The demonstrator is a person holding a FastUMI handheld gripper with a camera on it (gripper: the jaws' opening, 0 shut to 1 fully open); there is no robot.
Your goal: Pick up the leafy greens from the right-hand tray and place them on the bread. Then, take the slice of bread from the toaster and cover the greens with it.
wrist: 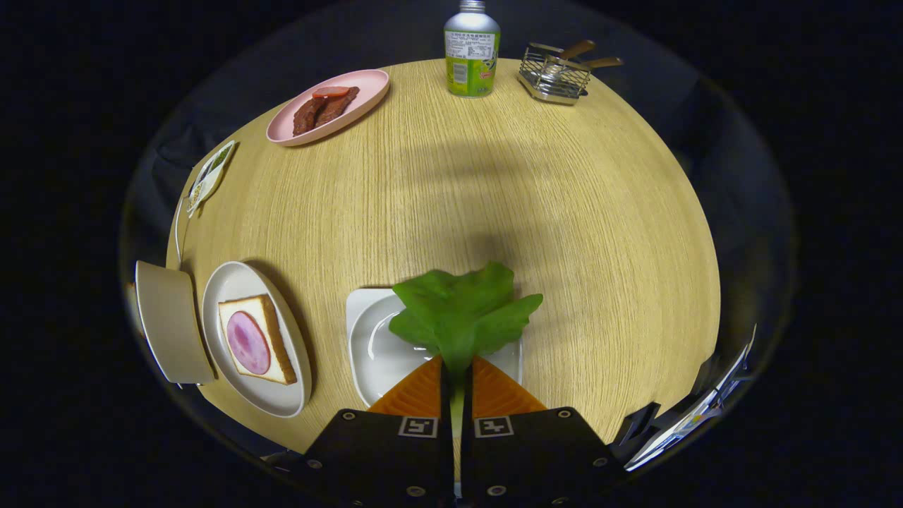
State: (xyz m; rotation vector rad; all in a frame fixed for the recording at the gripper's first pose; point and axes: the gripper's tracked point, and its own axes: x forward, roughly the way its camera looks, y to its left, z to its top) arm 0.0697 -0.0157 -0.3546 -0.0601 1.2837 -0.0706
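Pinching the leafy greens (pixel 462 315) by the pale stem: gripper (pixel 456 370) has both orange ribbed fingers (pixel 417 391) nearly closed, stem clamped in the narrow slit between them. Leaf blade fans out just ahead of the fingertips, lobed, matte green, soft-edged, slightly blurred. It sits over the white tray (pixel 367 339), a glossy rounded-square dish with a shallow well; can't tell if the leaf touches it or is lifted off.

Bread (pixel 257 339) lies well to the left of the fingers on a white round plate (pixel 282 402): square slice, brown crust, round pink slice of ham (pixel 247 342) on top. Toaster (pixel 169 321) is just beyond that plate, beige, smooth, boxy with rounded corners; no slice visible in it from this angle.

Table (pixel 494 197) is round, light wood grain. Far side: pink oval plate (pixel 363 88) with brown meat strips (pixel 324 111) and a red piece, a green-labelled metal bottle (pixel 472 49), a wire basket (pixel 555 74) holding wooden-handled utensils.
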